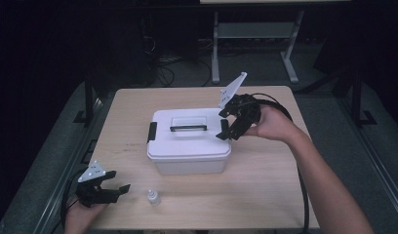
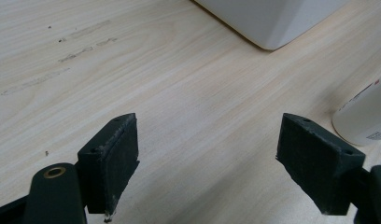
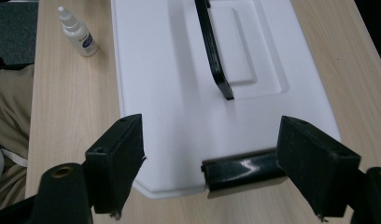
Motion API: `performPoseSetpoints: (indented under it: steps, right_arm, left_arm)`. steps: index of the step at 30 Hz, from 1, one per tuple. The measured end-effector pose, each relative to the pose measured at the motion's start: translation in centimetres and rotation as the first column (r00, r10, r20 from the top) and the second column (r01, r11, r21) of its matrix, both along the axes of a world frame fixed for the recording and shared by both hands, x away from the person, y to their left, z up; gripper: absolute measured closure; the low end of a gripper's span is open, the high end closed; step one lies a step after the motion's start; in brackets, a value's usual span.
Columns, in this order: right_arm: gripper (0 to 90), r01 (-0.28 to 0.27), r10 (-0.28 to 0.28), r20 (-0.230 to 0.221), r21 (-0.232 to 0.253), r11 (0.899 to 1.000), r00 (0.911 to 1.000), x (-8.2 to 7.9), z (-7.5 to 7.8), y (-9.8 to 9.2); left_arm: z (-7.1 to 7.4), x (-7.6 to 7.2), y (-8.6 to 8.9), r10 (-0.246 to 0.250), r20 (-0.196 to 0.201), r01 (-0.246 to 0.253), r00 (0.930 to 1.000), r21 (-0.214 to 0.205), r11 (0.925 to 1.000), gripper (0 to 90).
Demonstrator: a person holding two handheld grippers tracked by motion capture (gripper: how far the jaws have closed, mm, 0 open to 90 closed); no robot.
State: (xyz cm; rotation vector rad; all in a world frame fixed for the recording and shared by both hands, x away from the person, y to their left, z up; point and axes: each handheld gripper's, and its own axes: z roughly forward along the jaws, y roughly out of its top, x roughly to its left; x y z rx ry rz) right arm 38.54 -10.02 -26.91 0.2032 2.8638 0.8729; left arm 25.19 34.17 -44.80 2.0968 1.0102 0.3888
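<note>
Right gripper view: open right tongs (image 3: 209, 163) straddle the box (image 3: 179, 93) latch (image 3: 242, 170).

Bottle (image 3: 78, 33) label unreadable (print too small).

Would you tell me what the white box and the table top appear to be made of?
The white box looks like moulded plastic: smooth, slightly glossy, rounded corners, with a black handle. The table top looks like pale wood or wood-look laminate; grain lines show, matte finish.
</note>
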Motion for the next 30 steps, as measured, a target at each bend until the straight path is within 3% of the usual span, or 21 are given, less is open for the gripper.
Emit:
performPoseSetpoints:
  steps: [18,26,30]
  right_arm:
    - [28.4,-0.078,0.078,0.000,-0.034,0.996,0.9969,1.2,0.2,4.6]
    - [38.7,-0.099,0.100,0.012,-0.050,0.994,0.9949,1.6,-0.1,6.3]
    - [49.3,-0.109,0.110,0.019,-0.065,0.992,0.9938,1.7,-0.4,7.4]
  left_arm:
    - [0.2,0.0,0.4,0.007,0.006,-0.007,1.0000,-0.015,0.9999,20.4]
    - [0.1,0.0,0.5,0.007,0.007,-0.006,1.0000,-0.016,0.9998,20.6]
    - [0.2,0.1,0.6,0.009,0.006,-0.009,0.9999,-0.017,0.9998,20.6]
